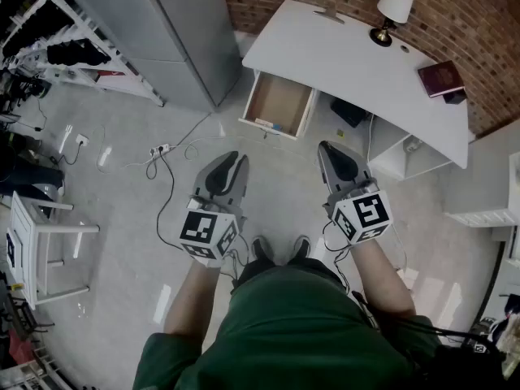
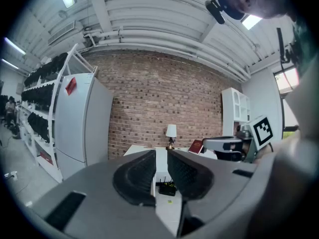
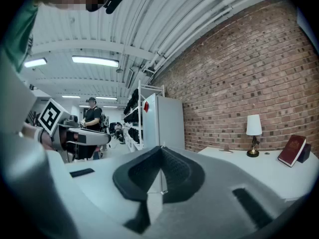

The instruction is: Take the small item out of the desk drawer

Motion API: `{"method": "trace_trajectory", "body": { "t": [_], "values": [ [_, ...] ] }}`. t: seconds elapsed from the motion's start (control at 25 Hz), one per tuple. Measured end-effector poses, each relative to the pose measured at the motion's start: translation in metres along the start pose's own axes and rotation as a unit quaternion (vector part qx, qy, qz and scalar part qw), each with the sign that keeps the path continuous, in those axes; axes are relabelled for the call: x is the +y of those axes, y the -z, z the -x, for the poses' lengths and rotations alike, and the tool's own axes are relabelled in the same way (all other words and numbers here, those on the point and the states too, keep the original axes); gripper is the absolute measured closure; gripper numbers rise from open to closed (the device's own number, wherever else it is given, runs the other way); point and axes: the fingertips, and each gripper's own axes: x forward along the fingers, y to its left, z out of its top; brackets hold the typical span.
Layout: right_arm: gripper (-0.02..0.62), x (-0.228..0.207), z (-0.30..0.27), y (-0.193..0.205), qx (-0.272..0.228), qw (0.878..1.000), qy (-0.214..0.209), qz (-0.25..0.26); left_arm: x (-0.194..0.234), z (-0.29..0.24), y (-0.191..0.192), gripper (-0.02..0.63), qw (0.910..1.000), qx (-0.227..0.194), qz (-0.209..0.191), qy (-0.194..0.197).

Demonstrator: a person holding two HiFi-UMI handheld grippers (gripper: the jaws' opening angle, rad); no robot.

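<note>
The white desk (image 1: 357, 63) stands ahead of me with its wooden drawer (image 1: 280, 102) pulled out. A small flat item (image 1: 266, 123) lies at the drawer's front edge. Both grippers hang over the floor short of the drawer. My left gripper (image 1: 233, 162) points at the drawer, and its jaws stand a narrow gap apart with nothing between them (image 2: 160, 158). My right gripper (image 1: 328, 149) is to the right of the drawer, and its pads meet at the tips on nothing (image 3: 161, 151).
A lamp (image 1: 394, 10) and a red book (image 1: 440, 78) sit on the desk. A black box (image 1: 349, 112) lies under it. A grey cabinet (image 1: 175, 31) stands left of the drawer. A power strip with cables (image 1: 162, 149) lies on the floor and a white stool (image 1: 41, 242) stands at far left.
</note>
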Motion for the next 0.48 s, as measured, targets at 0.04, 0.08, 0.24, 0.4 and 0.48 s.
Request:
{"method": "trace_trajectory", "body": {
  "t": [0.04,0.08,0.24,0.4,0.48],
  "values": [
    [0.594,-0.004,0.003,0.000,-0.001,1.000,-0.002,0.002,-0.005,-0.002,-0.001,0.540,1.0000,0.000,0.000,-0.002],
    [0.594,-0.008,0.006,-0.001,-0.001,1.000,-0.005,0.003,-0.010,-0.005,-0.001,0.540,1.0000,0.000,0.000,-0.004],
    [0.594,-0.021,0.015,0.001,-0.003,1.000,-0.018,-0.002,-0.029,-0.012,-0.002,0.540,1.0000,0.000,-0.001,-0.010],
    [0.592,-0.035,0.020,0.005,0.001,1.000,-0.022,-0.002,-0.039,-0.016,-0.002,0.540,0.9998,0.001,0.001,-0.022],
    [0.592,-0.042,0.021,0.008,0.007,1.000,-0.025,-0.002,-0.044,-0.017,0.000,0.540,0.9996,0.002,0.003,-0.029]
  ]
}}
